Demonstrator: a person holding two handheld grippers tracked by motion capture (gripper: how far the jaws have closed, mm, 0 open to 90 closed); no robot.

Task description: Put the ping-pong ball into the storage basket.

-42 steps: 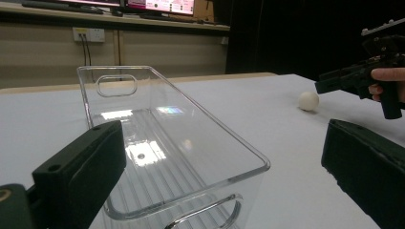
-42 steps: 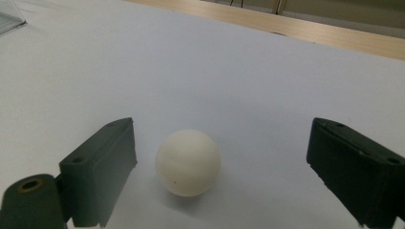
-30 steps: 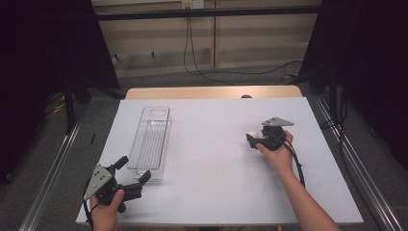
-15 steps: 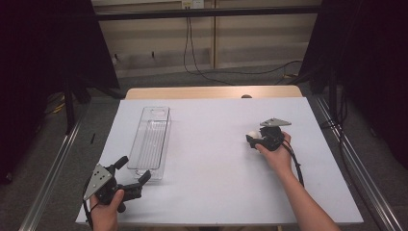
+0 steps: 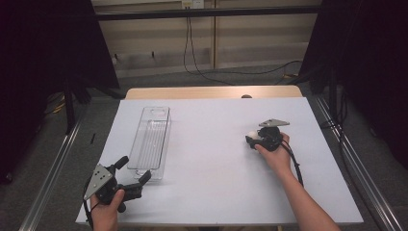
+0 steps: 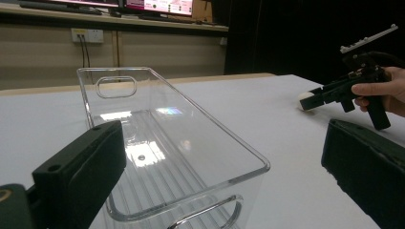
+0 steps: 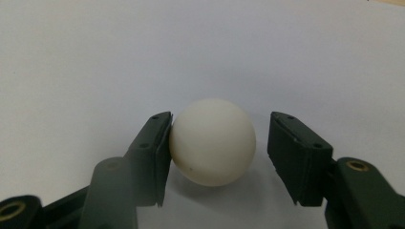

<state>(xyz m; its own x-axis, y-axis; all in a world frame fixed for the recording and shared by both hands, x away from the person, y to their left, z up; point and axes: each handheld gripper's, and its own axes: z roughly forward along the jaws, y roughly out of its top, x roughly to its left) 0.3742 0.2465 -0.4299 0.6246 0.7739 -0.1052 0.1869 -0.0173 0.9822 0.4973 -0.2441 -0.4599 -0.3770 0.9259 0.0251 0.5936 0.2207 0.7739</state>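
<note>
Here, line by line:
Right hand: forearm in from the bottom edge, right gripper (image 5: 252, 139) held low over the white table (image 5: 211, 159), pointing left.
Right jaws: just closing around the small white ball (image 7: 213, 141); one pad touches it, a gap remains at the other.
Left gripper (image 5: 133, 172): near corner, jaws wide apart, holding nothing.
Count: one ball, one clear plastic bin (image 5: 151, 139), two grippers.
Ball's place: on the table, well apart from the bin.
Cut off: bin's near end, in the left gripper view.

Between your right gripper's (image 7: 218, 157) black jaws sits a plain off-white ball (image 7: 213, 141) — on a white table (image 5: 216, 144). Ahead of your left gripper's (image 5: 131, 172) black jaws — a clear, ribbed bin (image 5: 151, 139).
</note>
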